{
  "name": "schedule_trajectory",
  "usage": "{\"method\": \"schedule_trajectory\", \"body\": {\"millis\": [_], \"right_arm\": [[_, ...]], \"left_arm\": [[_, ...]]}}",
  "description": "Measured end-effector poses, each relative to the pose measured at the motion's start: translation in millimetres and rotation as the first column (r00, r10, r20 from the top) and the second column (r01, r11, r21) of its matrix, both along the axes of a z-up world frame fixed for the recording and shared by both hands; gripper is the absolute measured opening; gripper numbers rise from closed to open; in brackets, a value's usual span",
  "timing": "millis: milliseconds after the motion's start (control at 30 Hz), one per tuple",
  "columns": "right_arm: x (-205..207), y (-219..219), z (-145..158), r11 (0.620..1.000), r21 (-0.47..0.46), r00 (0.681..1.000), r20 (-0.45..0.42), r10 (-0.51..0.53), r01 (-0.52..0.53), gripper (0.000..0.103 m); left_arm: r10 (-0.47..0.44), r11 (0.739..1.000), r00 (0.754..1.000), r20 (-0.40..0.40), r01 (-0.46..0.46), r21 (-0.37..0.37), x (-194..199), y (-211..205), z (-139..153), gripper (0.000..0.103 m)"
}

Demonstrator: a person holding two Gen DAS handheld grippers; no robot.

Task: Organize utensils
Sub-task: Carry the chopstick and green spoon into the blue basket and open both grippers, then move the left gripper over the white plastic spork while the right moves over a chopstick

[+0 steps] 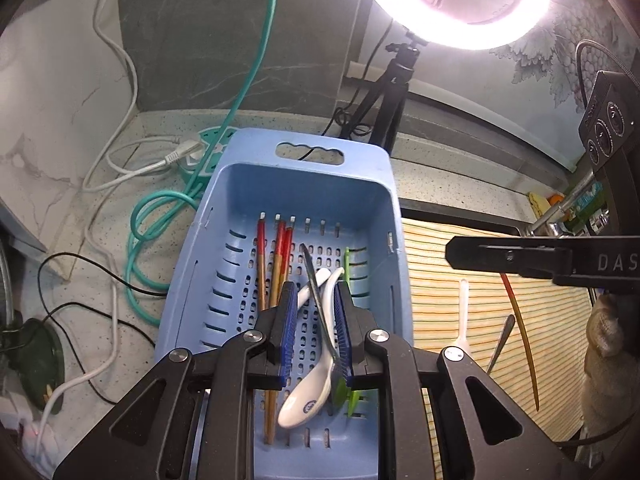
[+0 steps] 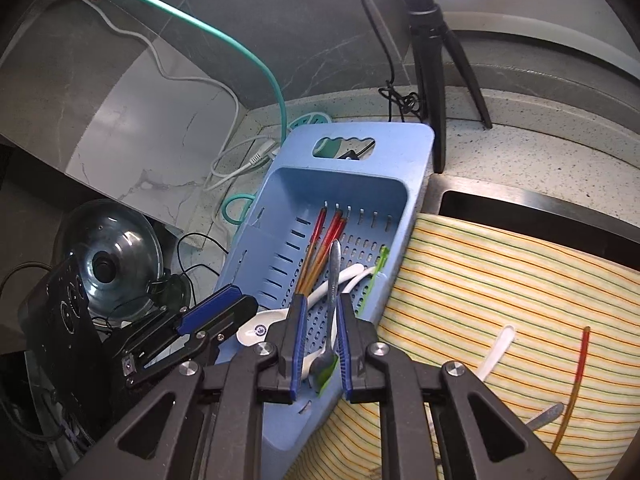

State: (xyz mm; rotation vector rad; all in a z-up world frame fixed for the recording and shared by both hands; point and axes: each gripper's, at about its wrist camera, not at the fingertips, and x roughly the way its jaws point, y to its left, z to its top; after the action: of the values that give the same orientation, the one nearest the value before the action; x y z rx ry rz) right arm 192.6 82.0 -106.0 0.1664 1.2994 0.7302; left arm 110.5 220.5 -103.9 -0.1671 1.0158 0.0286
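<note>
A: Where are we with the utensils?

B: Mid-sort, I'd say. The blue basket (image 2: 404, 168) already holds red chopsticks (image 2: 320, 248), a white spoon (image 2: 260, 326), a metal spoon (image 2: 332, 292) and a green piece (image 2: 374, 280)

A: And the grippers?

B: Both hang over the basket's near end. The left gripper (image 1: 316, 336) and right gripper (image 2: 322, 340) are slightly parted, the pads not pressing anything, so released

A: What's left?

B: On the striped cloth (image 2: 500, 272), toward its near right corner: one chopstick (image 2: 576, 380), a white spoon handle (image 2: 498, 348), a metal handle (image 2: 546, 414). Next calls for swinging right and pinching one
</note>
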Motion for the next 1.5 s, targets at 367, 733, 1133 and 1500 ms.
{"method": "schedule_trajectory", "body": {"millis": [367, 733, 1133, 1500], "right_arm": [[-17.5, -98.7, 29.8, 0.999, -0.037, 0.996, 0.08, -0.036, 0.04, 0.023], [-17.8, -183.0, 10.6, 0.984, -0.109, 0.989, 0.066, -0.134, 0.141, 0.023], [-34.6, -204.2, -36.9, 0.97, -0.191, 0.988, -0.002, -0.156, 0.153, 0.023], [-43.5, -196.7, -66.0, 0.963, -0.241, 0.99, -0.039, -0.134, 0.121, 0.023]], "left_arm": [[-0.1, 0.995, 0.995, 0.018, 0.1, -0.003, -18.9, -50.5, 11.7, 0.025], [-0.235, 0.972, 0.972, -0.023, 0.236, 0.004, -17.7, -110.5, -2.1, 0.039], [-0.318, 0.947, 0.935, -0.159, 0.32, -0.011, 8.4, -149.0, -41.0, 0.039], [-0.317, 0.94, 0.915, -0.252, 0.337, 0.043, 27.3, -167.9, -70.1, 0.037]]}}
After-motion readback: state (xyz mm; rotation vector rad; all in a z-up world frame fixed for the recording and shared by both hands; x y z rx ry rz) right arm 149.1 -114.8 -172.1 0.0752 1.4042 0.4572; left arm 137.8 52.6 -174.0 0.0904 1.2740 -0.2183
